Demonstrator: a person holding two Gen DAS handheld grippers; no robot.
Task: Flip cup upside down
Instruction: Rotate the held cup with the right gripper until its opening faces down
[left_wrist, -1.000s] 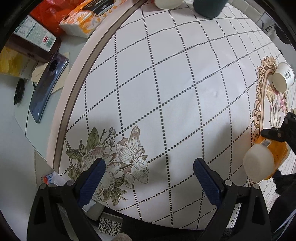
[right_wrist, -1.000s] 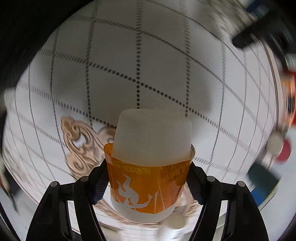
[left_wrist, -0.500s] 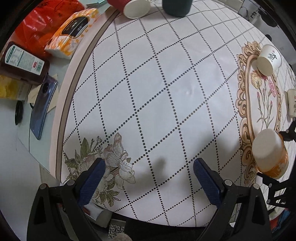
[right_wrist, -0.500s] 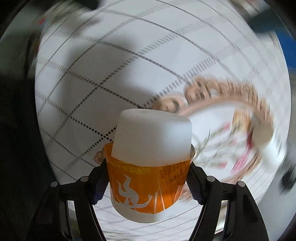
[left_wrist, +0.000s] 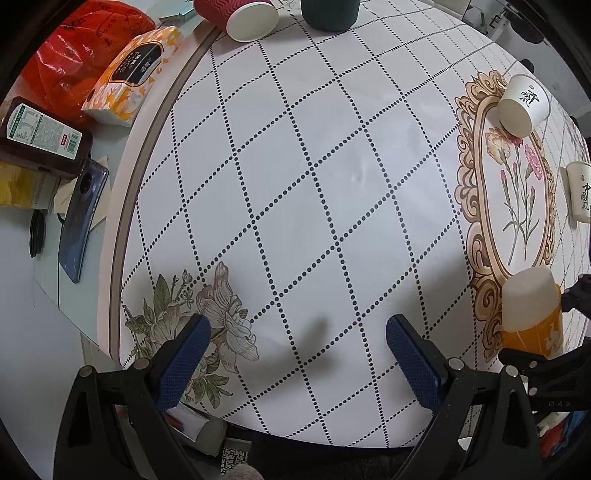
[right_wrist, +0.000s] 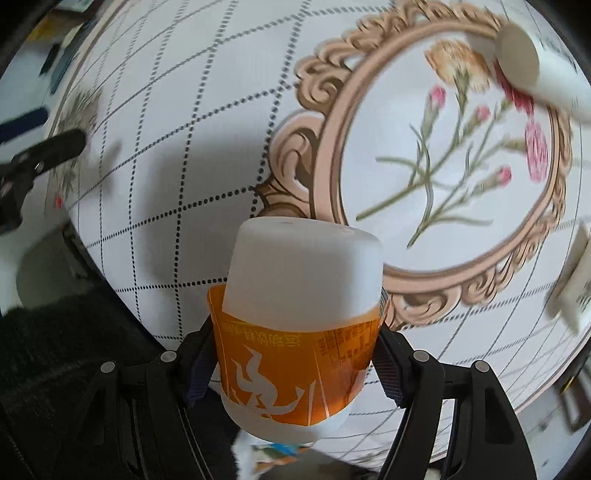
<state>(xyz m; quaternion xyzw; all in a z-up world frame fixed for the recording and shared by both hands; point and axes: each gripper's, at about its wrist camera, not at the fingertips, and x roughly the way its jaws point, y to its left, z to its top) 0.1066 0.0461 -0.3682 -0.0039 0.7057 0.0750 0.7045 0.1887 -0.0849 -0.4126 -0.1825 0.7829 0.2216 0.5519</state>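
**Cup clamped in right tongs above the near edge of the tablecloth**

White tablecloth (left_wrist: 332, 177) with a dotted diamond grid covers the table; a scrolled oval frame (right_wrist: 461, 258) with printed carnations sits toward the right, a grey flower print at the near left corner.

Right gripper (right_wrist: 295, 354): jaws pressed against both sides of the cup (right_wrist: 299, 295), on its orange label. Cup is white translucent plastic; its closed, rounded end points away from the camera, toward the cloth. In the left wrist view the same cup (left_wrist: 532, 314) shows at the near right, at the lower end of the oval frame. Whether it touches the cloth cannot be told.

Left gripper (left_wrist: 295, 354): blue-padded fingers spread wide apart, nothing between them, over the near edge of the cloth by the flower print.

Other items:
- white paper cup (left_wrist: 522, 105) lying on its side at the far end of the oval frame
- second white cup (left_wrist: 580, 197) at the right edge, partly cut off
- red cup (left_wrist: 236, 16) on its side and dark green cup (left_wrist: 330, 13), far edge
- tissue pack (left_wrist: 135, 75), red bag (left_wrist: 77, 51), dark bottle (left_wrist: 42, 136), phone (left_wrist: 83, 218), all off the cloth, left
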